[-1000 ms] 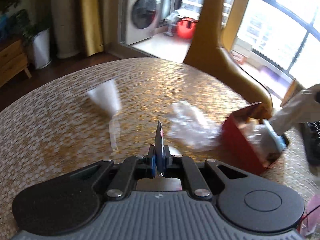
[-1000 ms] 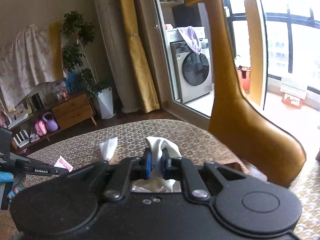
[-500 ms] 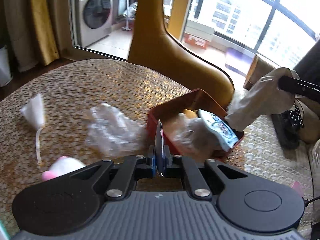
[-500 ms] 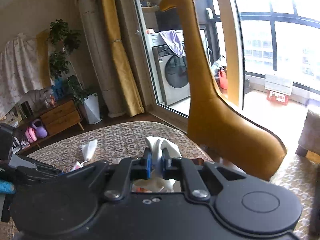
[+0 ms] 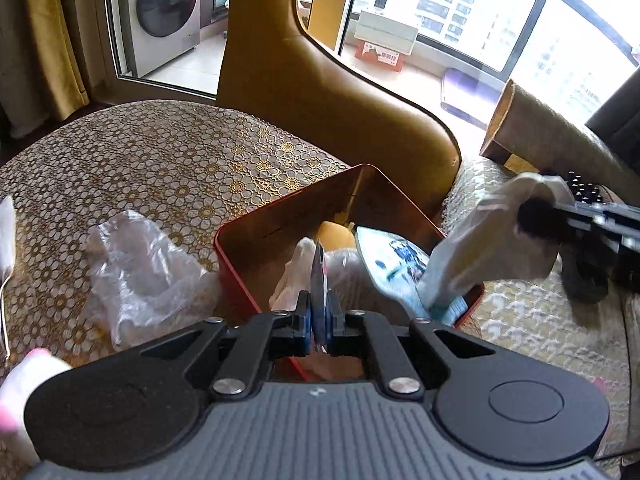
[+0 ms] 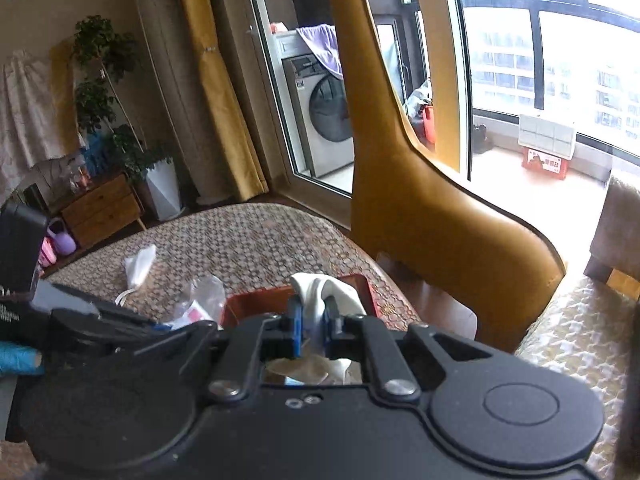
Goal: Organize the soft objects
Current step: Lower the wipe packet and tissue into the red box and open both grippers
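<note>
My left gripper is shut on a thin flat card, seen edge-on, just above the near side of the red tin box. A clear bag, a yellow item and a blue-and-white packet lie inside the box. My right gripper comes in from the right, shut on a white cloth whose lower end hangs into the box's right corner. In the right wrist view the same cloth sits between the shut jaws of that gripper, over the red box.
A crumpled clear plastic bag lies on the patterned tablecloth left of the box. A pink-and-white soft thing is at the lower left, a white piece farther left. A tall mustard giraffe-shaped figure stands behind the table.
My left gripper has swung right, from the open tabletop to over the red box, with the card in it. The right gripper has come down with the cloth toward the box.
</note>
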Action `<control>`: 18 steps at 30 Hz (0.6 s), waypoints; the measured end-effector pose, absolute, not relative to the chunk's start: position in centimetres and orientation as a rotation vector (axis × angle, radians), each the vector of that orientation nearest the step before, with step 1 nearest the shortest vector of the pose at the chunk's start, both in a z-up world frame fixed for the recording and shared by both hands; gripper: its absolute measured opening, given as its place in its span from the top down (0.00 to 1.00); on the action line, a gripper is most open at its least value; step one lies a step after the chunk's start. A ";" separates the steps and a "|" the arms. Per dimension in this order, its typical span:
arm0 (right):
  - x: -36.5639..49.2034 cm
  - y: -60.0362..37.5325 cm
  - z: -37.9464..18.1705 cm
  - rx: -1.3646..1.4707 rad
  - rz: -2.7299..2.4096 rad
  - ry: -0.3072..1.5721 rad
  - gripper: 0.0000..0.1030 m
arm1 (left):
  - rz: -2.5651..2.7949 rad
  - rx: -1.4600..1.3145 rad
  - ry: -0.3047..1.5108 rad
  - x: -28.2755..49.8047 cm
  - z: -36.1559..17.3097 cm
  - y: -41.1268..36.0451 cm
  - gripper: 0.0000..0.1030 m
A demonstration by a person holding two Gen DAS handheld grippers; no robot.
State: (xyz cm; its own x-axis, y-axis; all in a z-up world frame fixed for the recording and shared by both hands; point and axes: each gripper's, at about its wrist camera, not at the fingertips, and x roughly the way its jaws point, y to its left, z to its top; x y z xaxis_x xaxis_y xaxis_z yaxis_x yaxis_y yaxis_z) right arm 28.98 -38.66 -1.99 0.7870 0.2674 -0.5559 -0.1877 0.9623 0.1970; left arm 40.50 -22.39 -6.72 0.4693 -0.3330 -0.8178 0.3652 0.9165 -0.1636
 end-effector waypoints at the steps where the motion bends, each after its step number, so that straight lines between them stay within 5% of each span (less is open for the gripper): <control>1: 29.3 -38.8 -2.4 0.136 0.249 0.625 0.91 | -0.426 0.040 0.997 41.0 -6.9 -22.7 0.94; 18: 32.4 -36.4 -8.7 0.054 0.271 0.730 0.91 | -0.402 0.089 1.042 45.0 -9.8 -25.2 0.94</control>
